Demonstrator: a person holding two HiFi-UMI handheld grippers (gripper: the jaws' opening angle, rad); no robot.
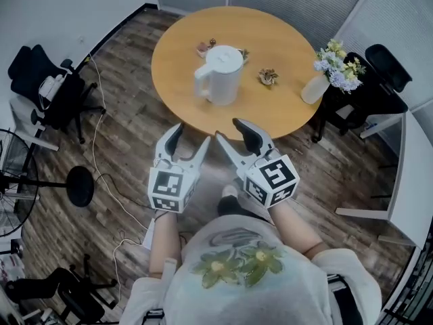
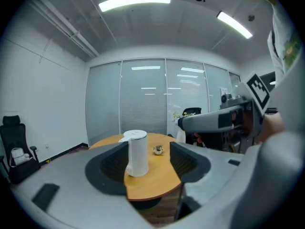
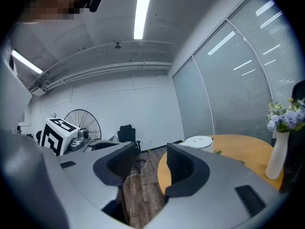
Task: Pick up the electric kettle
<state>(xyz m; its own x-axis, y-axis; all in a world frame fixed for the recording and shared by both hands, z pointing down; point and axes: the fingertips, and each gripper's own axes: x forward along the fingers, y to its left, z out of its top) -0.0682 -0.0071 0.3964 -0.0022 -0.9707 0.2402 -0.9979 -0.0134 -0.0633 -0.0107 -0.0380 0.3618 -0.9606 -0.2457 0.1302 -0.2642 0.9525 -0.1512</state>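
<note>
Head view: we see the white electric kettle upright in the upper middle of the frame, on the round wooden counter, with its lid closed so that its inside is hidden. At the counter's right edge a pale vase holds a bunch of flowers. Below the counter's near edge, well apart from the kettle, the left gripper and the right gripper hang side by side over the wooden floor, each with its jaws apart and empty.

Left gripper view: we look between the spread jaws at the kettle, which stands far off on the counter at frame centre, with nothing touching it. The right gripper shows at the right.

Right gripper view: the jaws stand apart, with only floor and the counter's edge between them. The kettle's lid peeks just right of the right jaw. The vase with its flowers stands at the far right.
</note>
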